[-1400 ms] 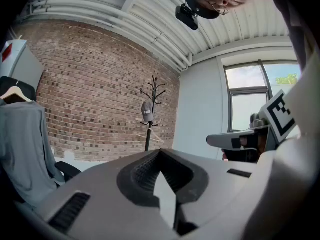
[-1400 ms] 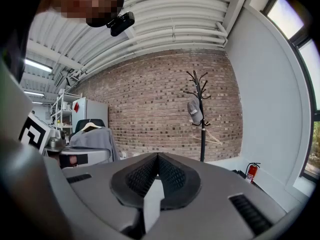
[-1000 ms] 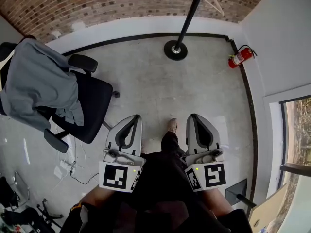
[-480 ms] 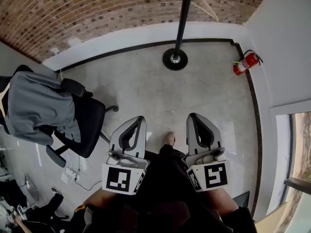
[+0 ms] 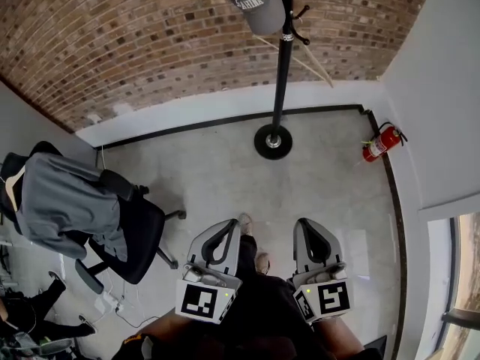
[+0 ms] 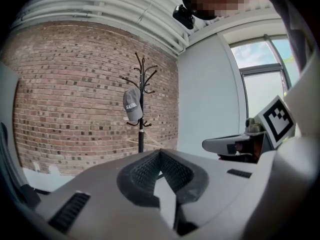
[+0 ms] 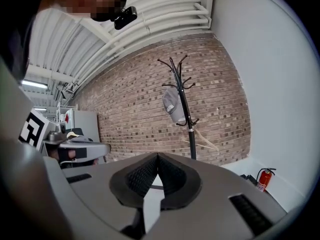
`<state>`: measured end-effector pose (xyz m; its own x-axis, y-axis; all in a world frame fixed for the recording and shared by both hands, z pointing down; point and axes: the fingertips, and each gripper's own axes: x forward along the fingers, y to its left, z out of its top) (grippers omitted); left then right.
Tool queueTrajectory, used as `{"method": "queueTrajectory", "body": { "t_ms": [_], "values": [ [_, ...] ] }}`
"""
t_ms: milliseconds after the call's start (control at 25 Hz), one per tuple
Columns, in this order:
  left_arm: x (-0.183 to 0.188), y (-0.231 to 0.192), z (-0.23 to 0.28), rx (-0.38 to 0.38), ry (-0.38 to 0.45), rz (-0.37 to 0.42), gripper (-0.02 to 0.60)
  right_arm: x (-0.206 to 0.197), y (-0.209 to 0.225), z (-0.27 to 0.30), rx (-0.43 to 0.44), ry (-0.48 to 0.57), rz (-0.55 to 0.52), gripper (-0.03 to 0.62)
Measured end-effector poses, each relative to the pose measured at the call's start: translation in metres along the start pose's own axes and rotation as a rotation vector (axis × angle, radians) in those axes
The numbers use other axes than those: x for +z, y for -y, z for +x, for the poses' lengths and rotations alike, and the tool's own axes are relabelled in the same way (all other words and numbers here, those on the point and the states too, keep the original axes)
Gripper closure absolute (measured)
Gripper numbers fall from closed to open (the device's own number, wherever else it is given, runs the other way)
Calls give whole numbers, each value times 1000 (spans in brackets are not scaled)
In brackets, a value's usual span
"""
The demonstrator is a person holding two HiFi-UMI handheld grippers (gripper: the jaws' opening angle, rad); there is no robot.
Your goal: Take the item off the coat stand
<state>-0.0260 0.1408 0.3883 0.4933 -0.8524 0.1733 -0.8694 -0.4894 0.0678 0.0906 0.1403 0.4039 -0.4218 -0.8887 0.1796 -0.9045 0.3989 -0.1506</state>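
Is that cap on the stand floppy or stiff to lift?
Likely light and soft: the cap hangs limp on the stand. Its round base looks small, so a sideways tug might rock it.

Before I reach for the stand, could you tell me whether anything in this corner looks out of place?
A pale hanger dangles tilted, low on the coat stand, under the grey cap, and a grey jacket lies draped over the office chair.

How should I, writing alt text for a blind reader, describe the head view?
A grey cap hangs on a black coat stand by the brick wall, across the floor from the person. The left tongs and right tongs are held low, shut and empty. A jacket-draped office chair stands left, a red fire extinguisher right.
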Motion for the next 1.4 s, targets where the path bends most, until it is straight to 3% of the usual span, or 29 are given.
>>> {"method": "queueTrajectory", "body": {
  "t_ms": [120,360,800,920,1080,1400],
  "values": [
    [0,-4,33,-32,-19,-2,557,8,16,20,0,-6,-3,580],
    [34,-22,118,-100,60,-28,557,39,54,83,-1,8,18,580],
    [72,-118,217,-105,98,-35,557,96,94,220,42,5,12,580],
    [88,-146,228,-74,124,-20,557,120,103,250,67,41,4,580],
    [97,-170,233,-7,138,-36,557,143,102,283,173,75,-10,580],
    [105,-199,249,195,139,-49,557,163,119,343,378,104,53,579]
  ]
}}
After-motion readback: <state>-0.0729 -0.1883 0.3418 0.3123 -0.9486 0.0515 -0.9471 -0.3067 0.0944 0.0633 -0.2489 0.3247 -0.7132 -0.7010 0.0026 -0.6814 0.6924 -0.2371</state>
